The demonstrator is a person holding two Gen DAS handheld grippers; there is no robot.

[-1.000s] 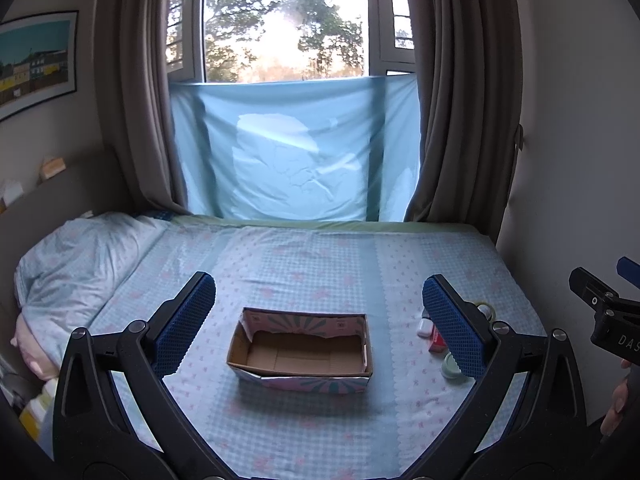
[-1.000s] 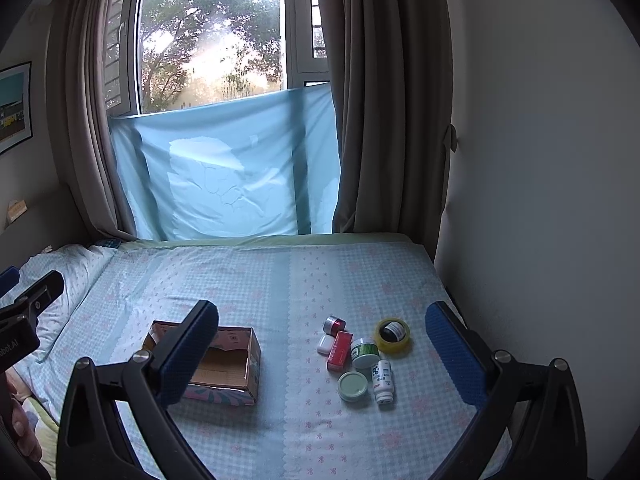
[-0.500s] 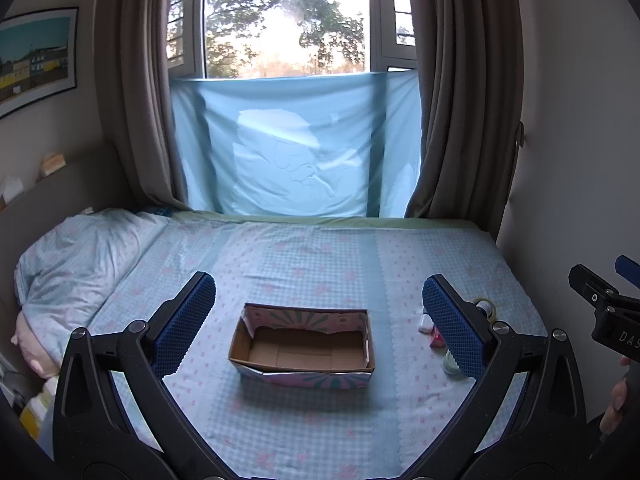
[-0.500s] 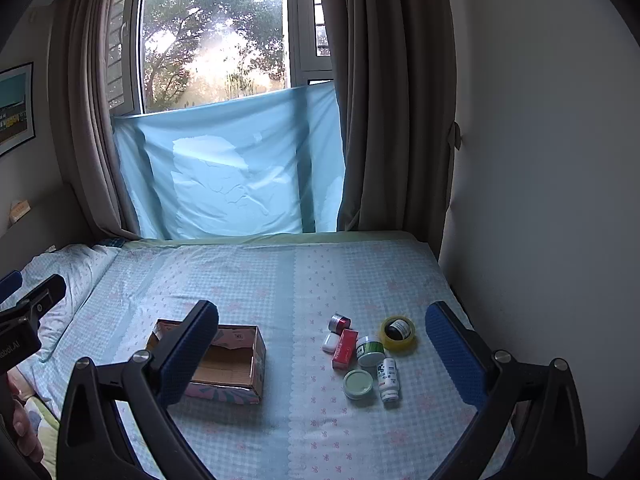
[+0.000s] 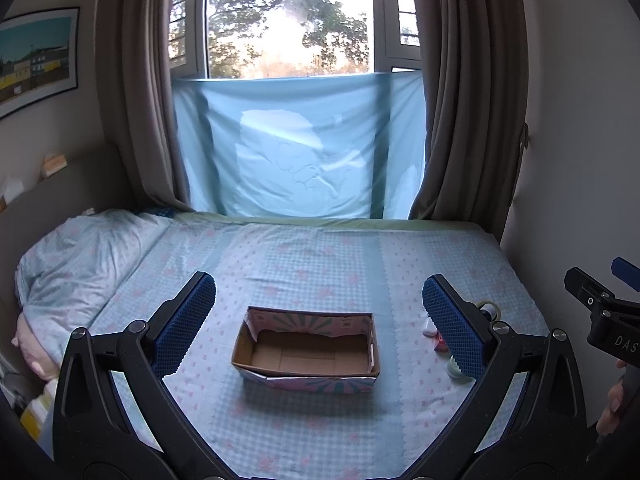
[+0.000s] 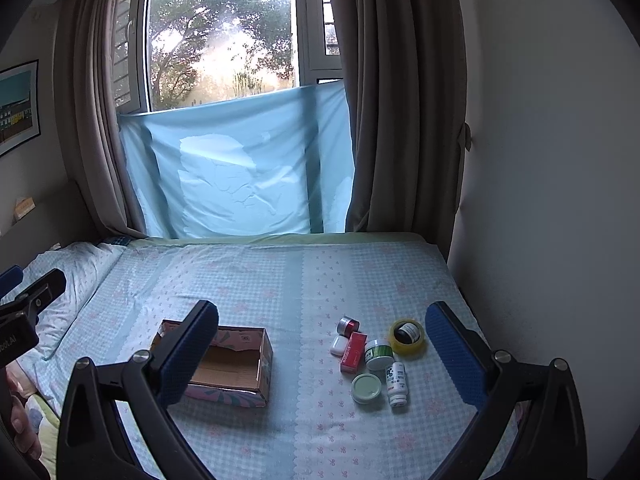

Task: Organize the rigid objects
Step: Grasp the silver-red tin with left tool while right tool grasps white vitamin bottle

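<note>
An empty cardboard box (image 5: 306, 354) (image 6: 236, 364) with patterned sides sits open on the bed. To its right lies a cluster of small items: a red carton (image 6: 353, 352), a green-labelled jar (image 6: 379, 354), a white bottle (image 6: 397, 384), a pale green lid (image 6: 366, 388), a yellow tape roll (image 6: 407, 336), a small red tin (image 6: 348, 325) and a white case (image 6: 339, 345). My left gripper (image 5: 318, 320) hangs open above the box. My right gripper (image 6: 320, 344) is open above the bed, between box and items. In the left wrist view the items are mostly hidden behind the right finger.
The bed (image 6: 280, 280) has a checked blue sheet, with a pillow (image 5: 76, 264) at its left. A white wall (image 6: 540, 200) borders the right side and curtains (image 6: 404, 120) with a window stand behind. A hand (image 5: 612, 408) holds the other gripper's handle.
Both cameras have drifted slightly; the box and items sit a little lower and nearer in view. Nothing has been grasped or moved on the bed.
</note>
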